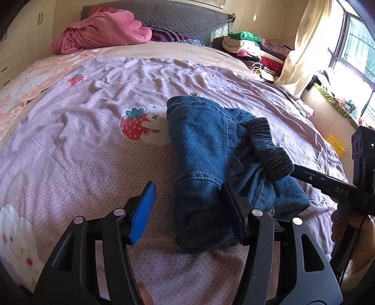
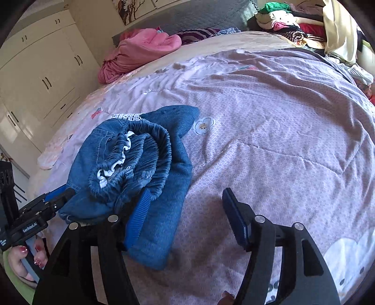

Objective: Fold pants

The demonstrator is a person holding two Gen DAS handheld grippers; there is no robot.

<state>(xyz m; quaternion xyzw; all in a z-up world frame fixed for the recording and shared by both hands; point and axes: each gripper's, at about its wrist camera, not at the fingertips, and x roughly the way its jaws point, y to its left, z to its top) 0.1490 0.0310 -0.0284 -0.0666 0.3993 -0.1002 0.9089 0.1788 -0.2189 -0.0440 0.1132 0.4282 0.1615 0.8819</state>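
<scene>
both the left gripper [image 1: 189,206] and right gripper [image 2: 185,218] gape empty beside the folded jeans [image 1: 218,159]; a snagged finger could unroll the bundle.

The pants [image 1: 211,150] are mid-blue denim with pale stitched seams, a darker grey-blue gathered waistband [image 2: 140,150] and a white frilled trim showing inside it. They lie on a bedspread [image 1: 93,140] of pale lilac-pink with a fine scale-like print, dotted with red strawberries with green tops, a white bear, and a white flower with a yellow centre [image 2: 204,125]. Farther back are a bright pink heap of cloth [image 1: 103,30], a purple-and-white striped piece [image 1: 168,35], a grey quilted headboard [image 1: 182,18], cream cupboards [image 2: 39,77] with black handles, and both grippers are black with ribbed blue pads [image 1: 143,211].
</scene>
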